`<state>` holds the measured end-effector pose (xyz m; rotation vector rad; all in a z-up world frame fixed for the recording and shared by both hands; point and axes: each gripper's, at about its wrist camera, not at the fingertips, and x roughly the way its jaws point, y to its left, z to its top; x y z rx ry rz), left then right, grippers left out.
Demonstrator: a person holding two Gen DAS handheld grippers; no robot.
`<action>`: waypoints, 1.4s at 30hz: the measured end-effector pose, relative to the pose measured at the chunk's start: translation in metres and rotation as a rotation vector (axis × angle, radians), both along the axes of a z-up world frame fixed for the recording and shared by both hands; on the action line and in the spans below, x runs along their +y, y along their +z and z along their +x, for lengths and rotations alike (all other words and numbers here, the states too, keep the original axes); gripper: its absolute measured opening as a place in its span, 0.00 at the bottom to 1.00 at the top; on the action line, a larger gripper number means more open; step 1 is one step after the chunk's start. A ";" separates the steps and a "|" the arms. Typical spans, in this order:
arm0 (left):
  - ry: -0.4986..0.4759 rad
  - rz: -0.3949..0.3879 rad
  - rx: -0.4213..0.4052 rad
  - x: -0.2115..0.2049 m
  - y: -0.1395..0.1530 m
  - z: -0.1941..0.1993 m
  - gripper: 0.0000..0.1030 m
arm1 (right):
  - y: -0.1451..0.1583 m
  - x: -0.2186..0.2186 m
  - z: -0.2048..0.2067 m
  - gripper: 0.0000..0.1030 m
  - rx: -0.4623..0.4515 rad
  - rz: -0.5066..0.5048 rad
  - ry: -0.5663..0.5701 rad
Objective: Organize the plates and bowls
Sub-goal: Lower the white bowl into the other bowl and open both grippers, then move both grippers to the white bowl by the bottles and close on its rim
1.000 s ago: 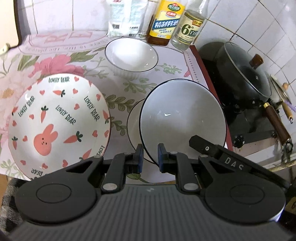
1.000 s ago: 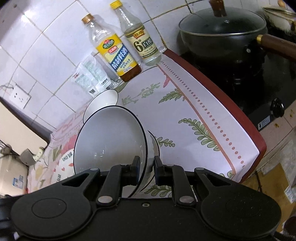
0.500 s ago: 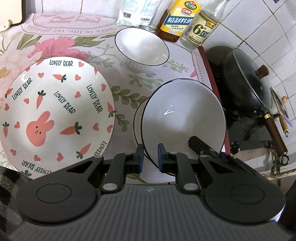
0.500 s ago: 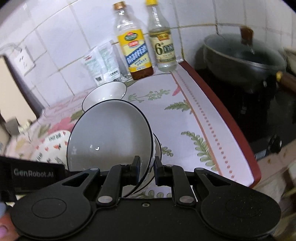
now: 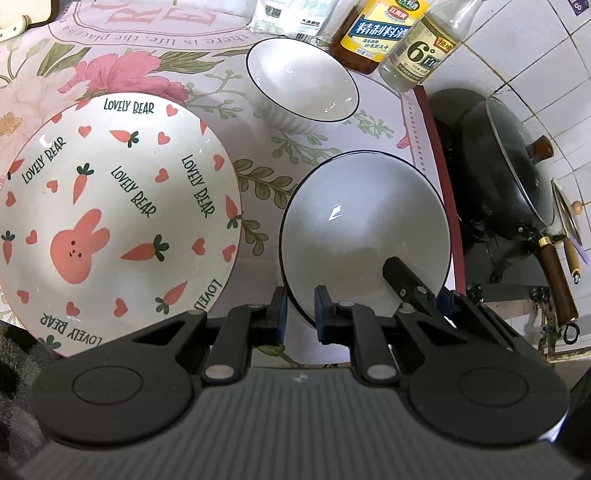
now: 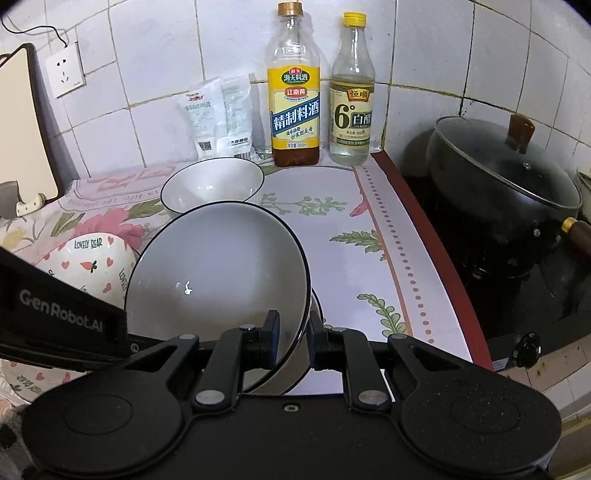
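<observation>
Left wrist view: left gripper [image 5: 298, 312] with jaws narrow, the near rim of the black-rimmed white bowl [image 5: 364, 225] sitting in the gap between them; whether the pads press it, cannot tell. The right gripper's fingers [image 5: 406, 282] reach in over the bowl's right rim. Rabbit-and-carrot plate [image 5: 110, 221] lies just left on the floral cloth [image 5: 258, 184]. A second white bowl [image 5: 301, 94] stands farther back, before the cooking-wine bottle [image 5: 384, 29].

Right wrist view: right gripper [image 6: 293, 341] jaws close on the bowl's [image 6: 218, 269] right rim, one finger inside, one outside; bowl tilted, held clear of the cloth. Lidded black pot [image 6: 506, 184] to the right.
</observation>
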<state>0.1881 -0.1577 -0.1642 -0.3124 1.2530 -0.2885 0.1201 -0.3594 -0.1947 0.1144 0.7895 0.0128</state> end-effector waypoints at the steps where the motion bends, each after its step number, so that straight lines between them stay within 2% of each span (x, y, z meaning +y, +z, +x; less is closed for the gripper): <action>1: 0.001 -0.001 0.001 0.000 0.000 0.000 0.14 | -0.001 -0.001 0.001 0.18 0.002 0.005 -0.001; 10: 0.007 -0.021 0.010 0.004 -0.002 0.001 0.15 | -0.001 -0.005 0.004 0.18 0.029 0.047 -0.002; 17: 0.017 -0.027 0.000 0.004 -0.002 -0.001 0.15 | 0.005 -0.008 -0.002 0.28 0.020 0.096 -0.003; 23: 0.023 -0.039 -0.005 0.007 0.001 -0.003 0.14 | 0.006 -0.032 -0.005 0.36 0.026 0.259 -0.065; 27: 0.023 -0.045 -0.014 0.007 0.003 -0.002 0.14 | 0.005 -0.048 -0.008 0.36 0.029 0.371 -0.078; 28: 0.022 -0.045 -0.014 0.007 0.004 -0.003 0.14 | 0.005 -0.049 -0.008 0.31 0.034 0.372 -0.079; 31: 0.016 -0.046 -0.020 0.007 0.006 -0.004 0.14 | 0.001 -0.049 -0.009 0.27 0.045 0.364 -0.085; 37: 0.012 -0.045 -0.032 0.009 0.008 -0.005 0.14 | -0.004 -0.054 -0.005 0.27 0.048 0.401 -0.083; 42: 0.011 -0.047 -0.041 0.011 0.011 -0.006 0.14 | -0.001 -0.034 -0.003 0.28 0.038 0.210 0.005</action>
